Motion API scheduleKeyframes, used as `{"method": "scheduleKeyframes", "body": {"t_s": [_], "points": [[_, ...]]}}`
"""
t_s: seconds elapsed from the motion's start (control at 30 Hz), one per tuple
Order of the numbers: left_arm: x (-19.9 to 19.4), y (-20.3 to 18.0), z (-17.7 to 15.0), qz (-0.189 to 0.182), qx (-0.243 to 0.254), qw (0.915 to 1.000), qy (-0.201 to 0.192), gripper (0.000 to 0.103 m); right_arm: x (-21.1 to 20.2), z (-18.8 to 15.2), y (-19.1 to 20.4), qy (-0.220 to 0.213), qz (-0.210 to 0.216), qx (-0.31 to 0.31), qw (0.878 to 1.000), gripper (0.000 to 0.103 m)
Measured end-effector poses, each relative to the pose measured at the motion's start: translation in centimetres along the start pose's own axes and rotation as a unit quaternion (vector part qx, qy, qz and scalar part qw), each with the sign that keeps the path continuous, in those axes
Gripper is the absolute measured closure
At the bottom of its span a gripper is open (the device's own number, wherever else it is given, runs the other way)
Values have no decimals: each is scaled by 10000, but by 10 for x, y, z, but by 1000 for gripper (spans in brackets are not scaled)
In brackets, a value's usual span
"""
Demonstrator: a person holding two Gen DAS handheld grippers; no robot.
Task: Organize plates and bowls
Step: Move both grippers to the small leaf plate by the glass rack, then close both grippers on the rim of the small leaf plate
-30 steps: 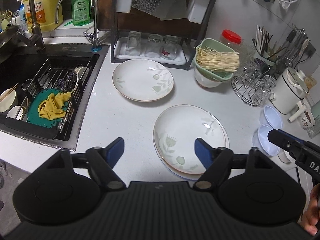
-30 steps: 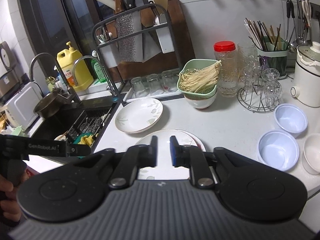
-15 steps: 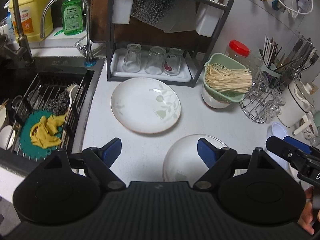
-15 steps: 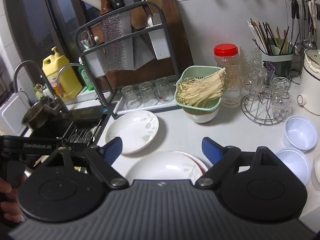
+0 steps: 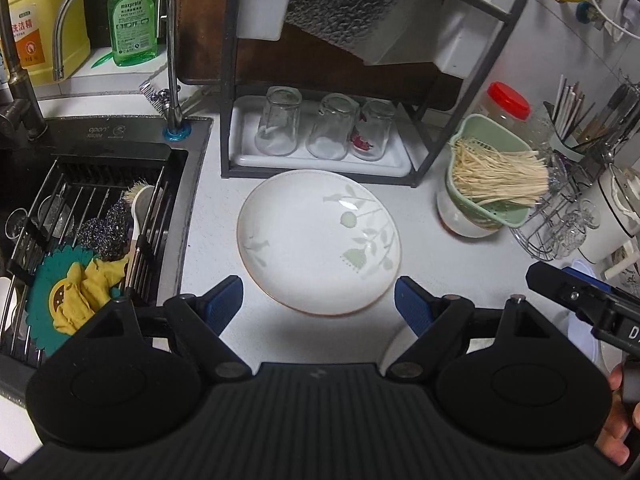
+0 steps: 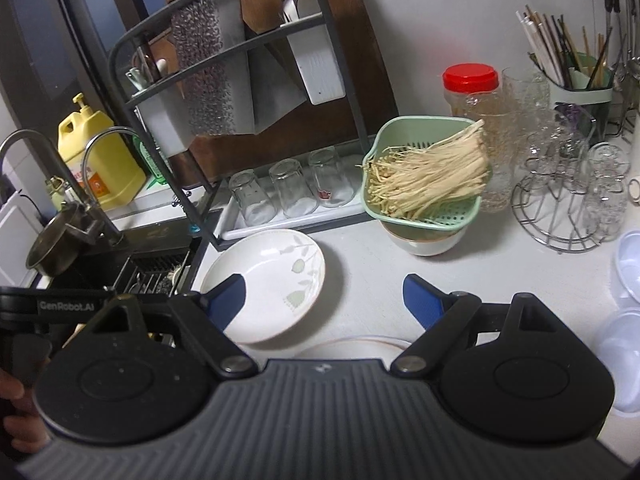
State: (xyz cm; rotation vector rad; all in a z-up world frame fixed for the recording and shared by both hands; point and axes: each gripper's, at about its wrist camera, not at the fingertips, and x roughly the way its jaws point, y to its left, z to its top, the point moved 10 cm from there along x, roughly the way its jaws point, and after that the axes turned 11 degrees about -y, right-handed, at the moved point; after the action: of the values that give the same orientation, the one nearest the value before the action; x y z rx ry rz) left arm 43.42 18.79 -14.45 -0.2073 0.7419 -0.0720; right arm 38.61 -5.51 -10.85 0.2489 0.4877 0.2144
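Observation:
A white plate with a green leaf print (image 5: 320,240) lies on the counter in front of the dish rack; it also shows in the right wrist view (image 6: 268,280). My left gripper (image 5: 318,304) is open and empty, its jaws either side of the plate's near rim, just above it. My right gripper (image 6: 324,300) is open and empty to the right of that plate. A second plate (image 6: 356,346) lies below the right gripper, mostly hidden; its edge shows in the left wrist view (image 5: 394,346). Pale blue bowls (image 6: 628,264) sit at the right.
A black rack with upturned glasses (image 5: 320,132) stands behind the plate. A green colander of noodles (image 5: 496,176) rests on a white bowl at the right. A wire glass stand (image 6: 568,200) stands far right. The sink with a drain basket (image 5: 80,224) lies left.
Both grippers moved forward toward the back plate, which is now large and close. The right gripper went from shut to wide open. The front plate slipped under the gripper bodies.

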Motion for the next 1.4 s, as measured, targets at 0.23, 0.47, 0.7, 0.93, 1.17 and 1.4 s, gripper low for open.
{"method": "scheduleKeyframes", "body": {"t_s": [0.23,0.47,0.7,0.93,1.17,1.4], "points": [[34,27,1,-17,-194,9996,219,17,37,-7,6,241,-55,143,9996,20],[70,49,2,-62,-340,9984,438,18,80,-18,12,585,-129,68,9982,28],[104,65,5,-177,-354,9976,575,35,118,-32,15,940,-257,-27,9952,52],[133,74,16,-277,-333,9966,695,49,147,-48,3,1310,-544,114,9898,63],[156,78,26,-443,-375,9954,757,74,168,-53,-8,1460,-799,192,9859,71],[174,65,19,-599,-80,9915,1154,75,178,-57,-13,1552,-892,238,9836,86]]}}
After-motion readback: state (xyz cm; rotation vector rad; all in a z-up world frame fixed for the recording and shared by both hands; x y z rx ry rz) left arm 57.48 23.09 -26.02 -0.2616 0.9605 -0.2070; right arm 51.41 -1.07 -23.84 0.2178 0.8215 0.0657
